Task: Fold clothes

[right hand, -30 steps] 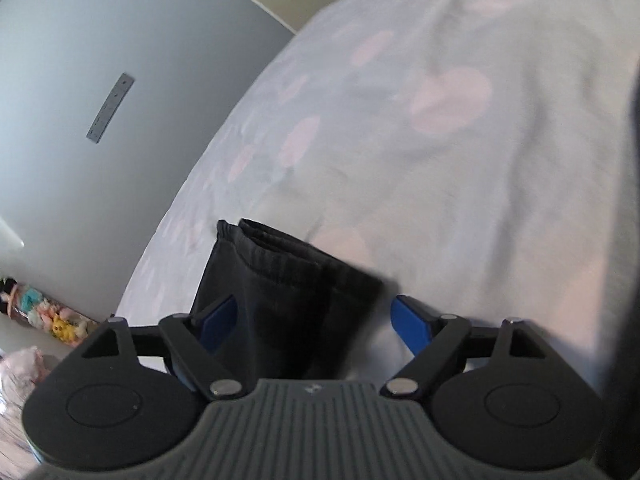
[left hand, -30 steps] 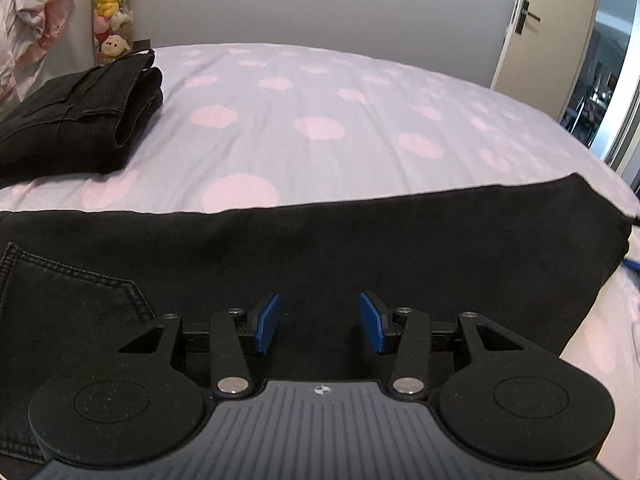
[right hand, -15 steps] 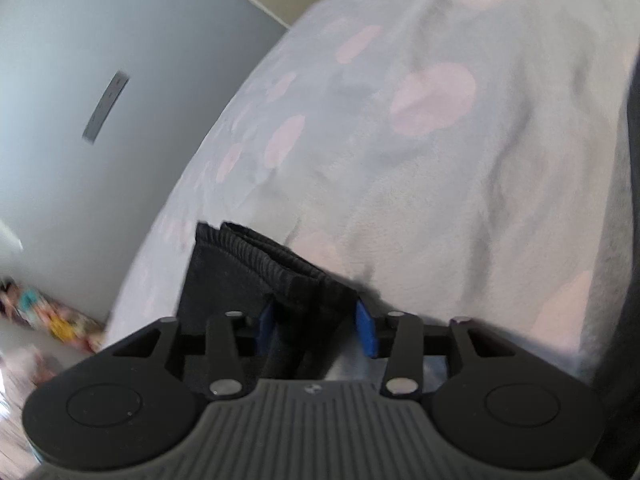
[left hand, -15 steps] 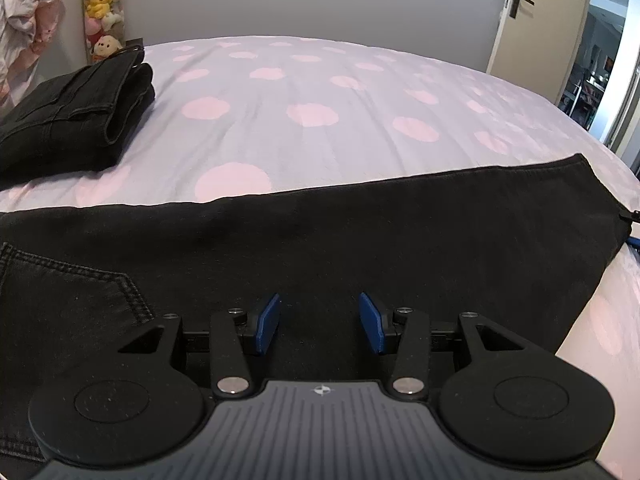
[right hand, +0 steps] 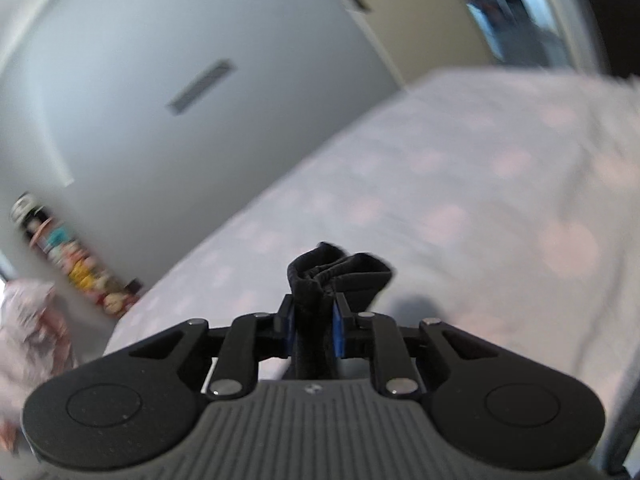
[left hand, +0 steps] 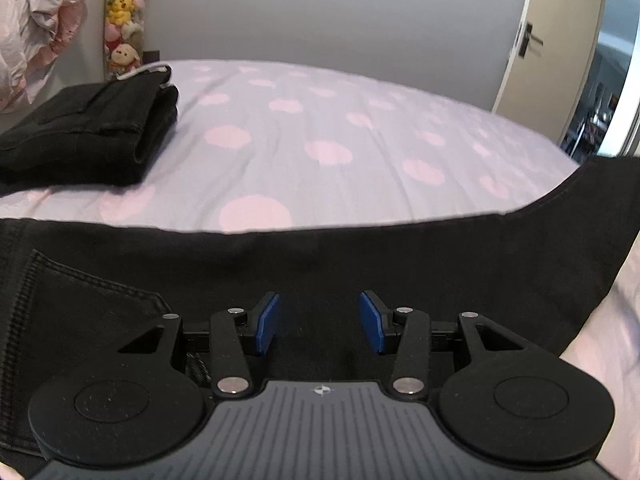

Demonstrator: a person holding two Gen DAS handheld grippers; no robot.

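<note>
Black jeans lie stretched across the near side of the bed, a back pocket showing at the left. Their right end rises off the sheet. My left gripper hovers open just over the jeans' middle, nothing between its blue pads. In the right wrist view my right gripper is shut on the bunched hem end of the jeans, held up above the bed. That view is blurred.
A folded black garment sits at the bed's far left. The lilac sheet with pink dots covers the bed. Plush toys and a pink bundle stand at the left wall, a door at the right.
My right gripper went from open around the hem to shut on it and has lifted it off the bed. The jeans' right end now rises. The left gripper stayed open over the jeans.
</note>
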